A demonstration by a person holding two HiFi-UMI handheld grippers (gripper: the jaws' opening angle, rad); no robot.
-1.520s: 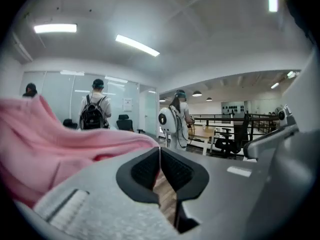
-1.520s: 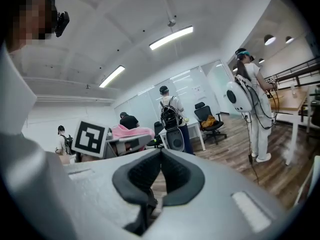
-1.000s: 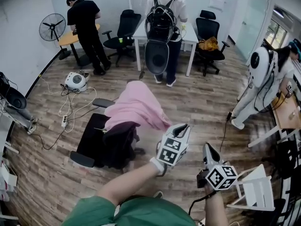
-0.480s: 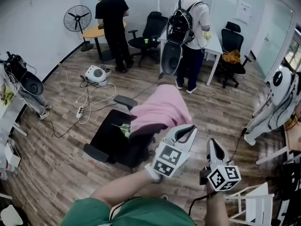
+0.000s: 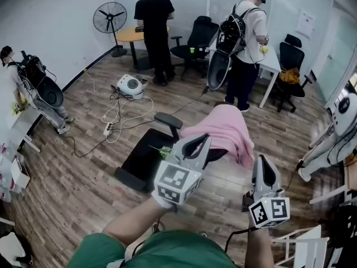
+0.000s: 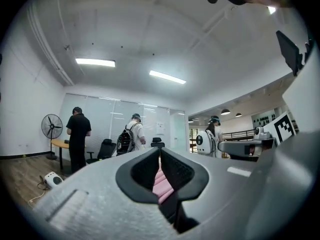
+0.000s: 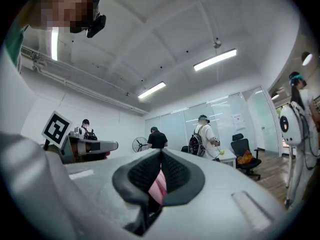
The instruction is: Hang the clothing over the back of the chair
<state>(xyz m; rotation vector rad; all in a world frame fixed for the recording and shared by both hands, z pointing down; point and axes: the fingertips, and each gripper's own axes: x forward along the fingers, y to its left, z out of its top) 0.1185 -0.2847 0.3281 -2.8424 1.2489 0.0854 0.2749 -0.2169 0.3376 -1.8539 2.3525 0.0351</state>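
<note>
Head view: pink clothing [image 5: 223, 130] lies draped over the back of the black chair [image 5: 142, 159]. The left hand-held gripper [image 5: 204, 138] and right hand-held gripper [image 5: 262, 158] are held up near it, apart from it.
Left gripper view: jaws closed tip to tip, gripping nothing; pink cloth shows beyond through the hollow.
Right gripper view: same, jaws together and empty.
</note>
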